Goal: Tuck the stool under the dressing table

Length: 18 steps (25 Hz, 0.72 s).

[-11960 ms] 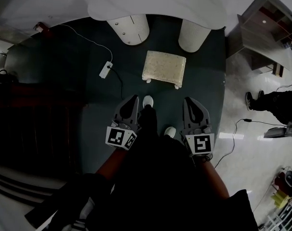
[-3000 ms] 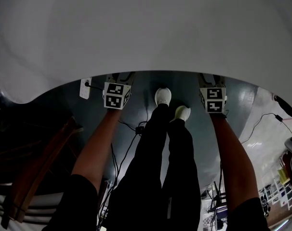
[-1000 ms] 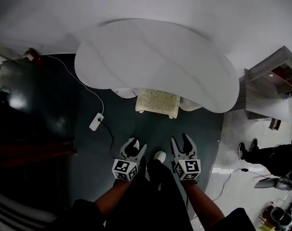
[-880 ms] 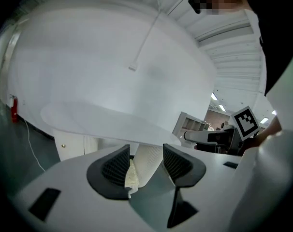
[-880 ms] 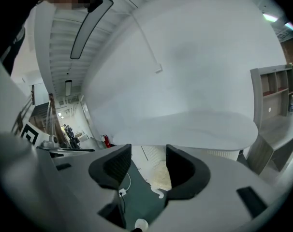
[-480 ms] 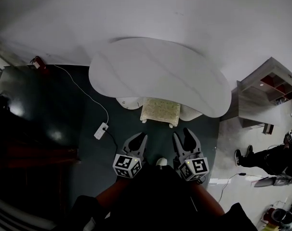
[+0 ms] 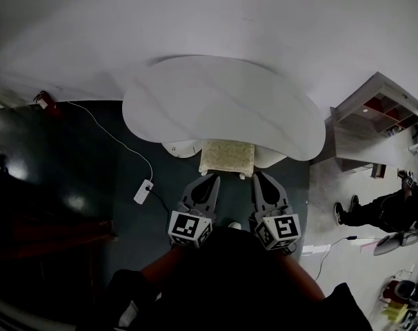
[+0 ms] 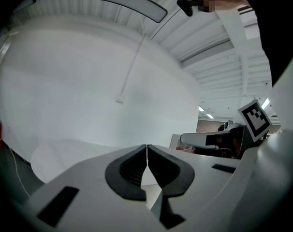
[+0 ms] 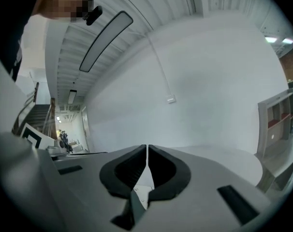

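Note:
The cream cushioned stool (image 7: pixel 226 157) stands on the dark carpet with its far half under the white kidney-shaped dressing table (image 7: pixel 223 102). Both grippers hang in the air on the near side of the stool, apart from it. My left gripper (image 7: pixel 211 181) is closing, its pads meeting with nothing between them, as the left gripper view shows (image 8: pixel 146 147). My right gripper (image 7: pixel 258 179) is closing in the same way and holds nothing (image 9: pixel 146 148). Both point roughly level over the table top (image 8: pixel 59 151) toward a white wall.
Two white round table pedestals (image 7: pixel 182 147) (image 7: pixel 270 158) flank the stool. A white power strip (image 7: pixel 143 192) with its cable lies on the carpet at left. A shelf unit (image 7: pixel 371 112) stands at right. A person (image 7: pixel 381 209) is at the right edge.
Both grippers have risen and their jaws have gone from wide open to shut, the left one first. The stool has not moved.

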Available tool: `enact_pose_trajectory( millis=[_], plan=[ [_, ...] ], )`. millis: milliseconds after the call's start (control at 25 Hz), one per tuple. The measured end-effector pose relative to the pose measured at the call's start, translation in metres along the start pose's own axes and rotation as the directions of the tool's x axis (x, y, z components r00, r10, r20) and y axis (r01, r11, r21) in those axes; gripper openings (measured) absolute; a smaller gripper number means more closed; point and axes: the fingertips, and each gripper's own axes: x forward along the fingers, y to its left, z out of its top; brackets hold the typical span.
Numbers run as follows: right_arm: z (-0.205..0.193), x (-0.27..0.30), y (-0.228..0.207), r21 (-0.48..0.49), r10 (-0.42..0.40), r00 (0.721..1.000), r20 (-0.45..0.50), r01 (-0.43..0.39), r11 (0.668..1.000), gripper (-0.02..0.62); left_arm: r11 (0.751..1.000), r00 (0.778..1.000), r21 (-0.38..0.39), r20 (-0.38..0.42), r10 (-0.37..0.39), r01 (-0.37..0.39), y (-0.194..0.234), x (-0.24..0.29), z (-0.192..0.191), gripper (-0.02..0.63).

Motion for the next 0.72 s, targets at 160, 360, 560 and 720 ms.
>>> enact_pose_trajectory(
  millis=[160, 360, 560, 720],
  plan=[
    [0.000, 0.009, 0.011, -0.101, -0.021, 1.000, -0.021, 0.018, 0.995, 0.043, 0.999, 1.000, 0.029, 0.012, -0.027, 0.027, 0.001, 0.008, 0.002, 0.020],
    [-0.001, 0.021, 0.022, -0.130, -0.037, 0.999, -0.024, 0.034, 0.991, 0.041, 0.997, 0.999, 0.063, 0.025, -0.041, 0.040, 0.009, 0.011, 0.011, 0.020],
    [0.002, 0.035, 0.022, -0.131, -0.048, 0.999, -0.018, 0.045, 0.990, 0.038, 0.994, 0.998, 0.100, 0.037, -0.048, 0.044, 0.016, 0.016, 0.020, 0.020],
    [0.006, 0.042, 0.028, -0.141, -0.041, 0.999, 0.003, 0.041, 0.989, 0.038, 0.992, 0.998, 0.122, 0.045, -0.037, 0.031, 0.025, 0.015, 0.024, 0.020]
  ],
)
